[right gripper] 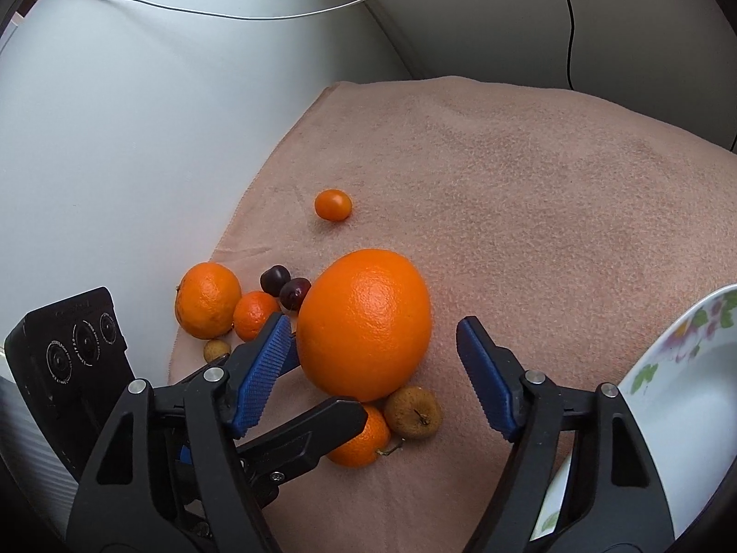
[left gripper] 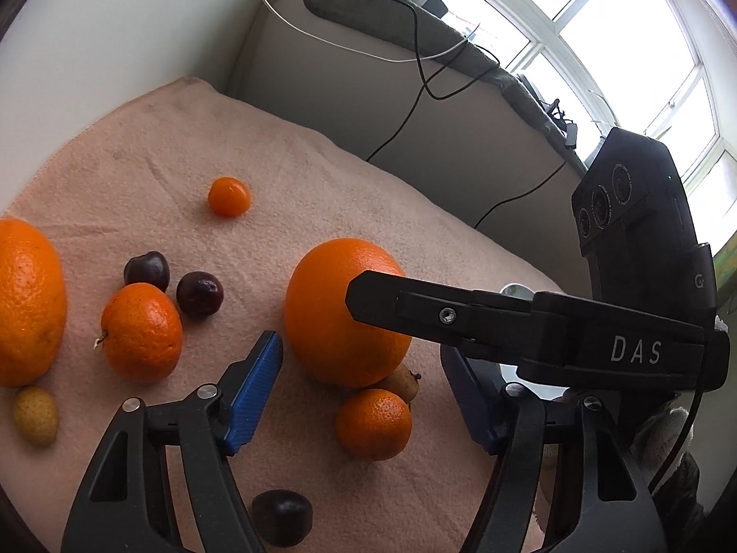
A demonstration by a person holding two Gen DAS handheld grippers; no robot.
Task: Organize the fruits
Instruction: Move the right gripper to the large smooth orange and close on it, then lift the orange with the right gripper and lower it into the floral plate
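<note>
A large orange (right gripper: pixel 364 322) lies on the pink cloth (right gripper: pixel 529 193) between the open jaws of my right gripper (right gripper: pixel 375 368); it also shows in the left wrist view (left gripper: pixel 343 311). My left gripper (left gripper: pixel 364 396) is open just before it, over a small mandarin (left gripper: pixel 373 424) and a brown fruit (left gripper: pixel 403 382). The right gripper's finger (left gripper: pixel 414 313) crosses in front of the orange. A second large orange (left gripper: pixel 25 299), a mandarin (left gripper: pixel 140 332), two dark cherries (left gripper: pixel 198 292) and a kumquat (left gripper: pixel 229 197) lie to the left.
A flowered white plate (right gripper: pixel 668 391) sits at the right edge of the cloth. A yellowish fruit (left gripper: pixel 34 414) and a dark fruit (left gripper: pixel 281 516) lie near the front. A wall, cables and a window sill stand behind.
</note>
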